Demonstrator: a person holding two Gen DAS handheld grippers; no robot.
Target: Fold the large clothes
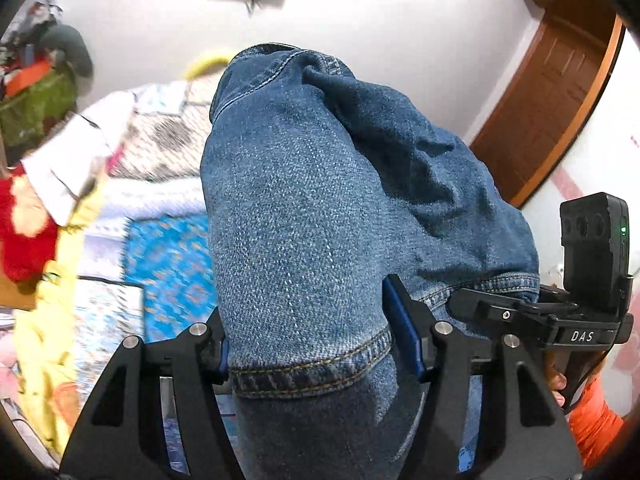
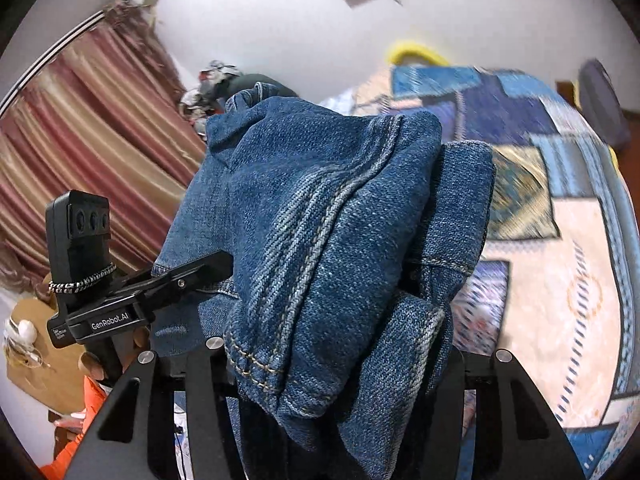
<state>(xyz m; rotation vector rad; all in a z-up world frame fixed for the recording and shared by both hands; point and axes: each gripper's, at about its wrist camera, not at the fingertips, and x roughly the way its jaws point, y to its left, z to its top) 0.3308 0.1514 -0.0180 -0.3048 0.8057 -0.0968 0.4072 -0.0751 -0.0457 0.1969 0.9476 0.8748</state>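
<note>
Jeans (image 1: pixel 320 200), bunched, hang lifted above the patterned bed (image 2: pixel 560 280), long axis unclear; left gripper (image 1: pixel 316 344) and right gripper (image 2: pixel 340 360) each clamp a hemmed denim fold.

A home bedroom is shown. A bed with a patchwork cover (image 2: pixel 560 208) fills the right of the right wrist view; pleated curtains (image 2: pixel 80 152) hang at its left. In the left wrist view, a wooden door (image 1: pixel 552 92) is seen at upper right and piled clothes (image 1: pixel 36 92) at left.
</note>
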